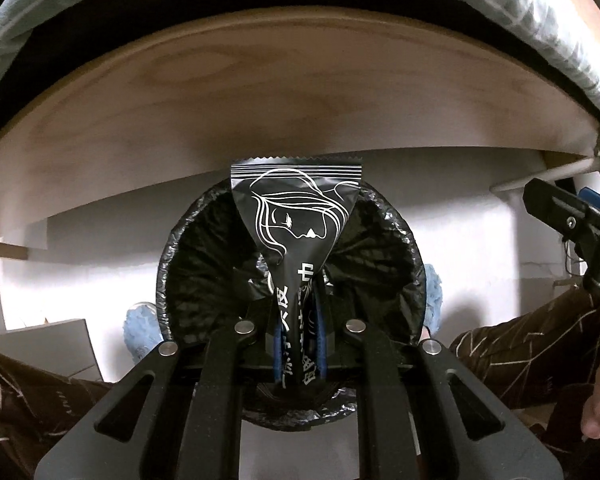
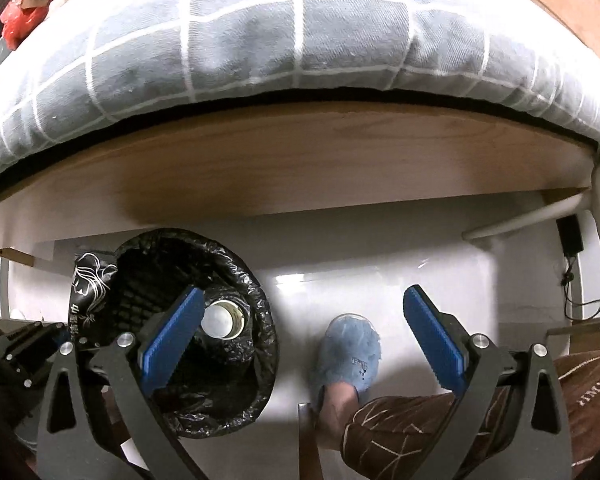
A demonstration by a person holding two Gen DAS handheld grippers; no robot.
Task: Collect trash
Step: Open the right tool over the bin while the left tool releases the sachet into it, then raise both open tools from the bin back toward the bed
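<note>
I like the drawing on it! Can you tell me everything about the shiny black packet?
The glossy black foil packet has a white line-drawn face with flowing hair, white characters and a zigzag top edge. It looks flat and creased. The left gripper pinches its lower end between blue pads, holding it upright over the black-bag-lined round bin.

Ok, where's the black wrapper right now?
The black wrapper is pinched in the left gripper, hanging right above the black-lined trash bin; the right wrist view shows it at the bin's left rim.

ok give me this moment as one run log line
left gripper: shut on black wrapper | over bin | right gripper: open, empty | wrapper not yet dropped
</note>
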